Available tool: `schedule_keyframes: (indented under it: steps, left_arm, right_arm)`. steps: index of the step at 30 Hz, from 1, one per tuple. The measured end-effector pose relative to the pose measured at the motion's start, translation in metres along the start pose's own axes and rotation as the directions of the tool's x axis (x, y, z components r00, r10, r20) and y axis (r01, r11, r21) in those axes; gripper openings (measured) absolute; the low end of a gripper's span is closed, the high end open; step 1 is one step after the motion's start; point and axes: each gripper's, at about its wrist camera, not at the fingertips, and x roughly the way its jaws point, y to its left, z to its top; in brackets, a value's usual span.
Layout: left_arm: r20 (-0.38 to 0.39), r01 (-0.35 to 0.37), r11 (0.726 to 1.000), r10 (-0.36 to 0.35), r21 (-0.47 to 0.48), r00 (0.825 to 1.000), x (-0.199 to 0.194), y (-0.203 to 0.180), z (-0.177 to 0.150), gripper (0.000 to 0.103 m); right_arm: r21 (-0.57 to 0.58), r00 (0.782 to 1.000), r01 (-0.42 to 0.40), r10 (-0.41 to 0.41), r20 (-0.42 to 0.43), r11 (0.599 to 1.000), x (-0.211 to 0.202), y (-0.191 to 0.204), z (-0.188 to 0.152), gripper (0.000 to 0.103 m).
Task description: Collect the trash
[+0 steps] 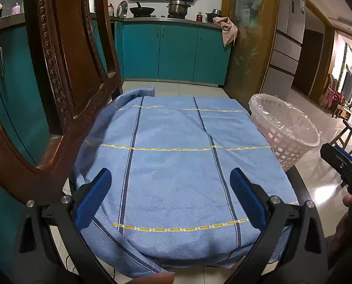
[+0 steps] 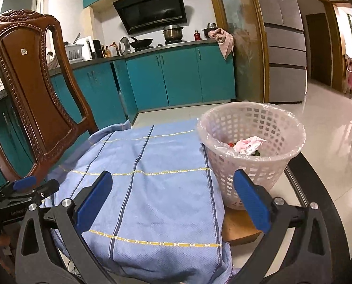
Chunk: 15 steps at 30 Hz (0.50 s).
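Table (image 2: 301,184): dark rim, wooden top showing at right. Blue striped cloth (image 2: 152,189) covers most of it. Lined white basket (image 2: 251,142) stands just beside cloth, touching its edge.

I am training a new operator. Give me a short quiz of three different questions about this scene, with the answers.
1. True or false: the left gripper holds a piece of trash.
2. Multiple choice: what is inside the white basket? A) nothing B) crumpled wrappers on a clear plastic liner C) a folded towel
3. Fill in: the basket stands to the ____ of the blue cloth, as seen from the right wrist.

Key:
1. False. Its jaws are open and empty above the cloth.
2. B.
3. Right. The right gripper also has open, empty jaws.
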Motion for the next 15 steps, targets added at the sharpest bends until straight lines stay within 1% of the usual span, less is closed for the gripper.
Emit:
schedule_keyframes:
  steps: [15]
  left_arm:
    - [-0.007, 0.001, 1.0, -0.001, -0.001, 1.0, 0.0023, 0.0003, -0.0014, 0.1]
  right_arm:
    - [0.005, 1.0, -0.002, 0.002, -0.003, 1.0, -0.0009, -0.0024, -0.0006, 0.1]
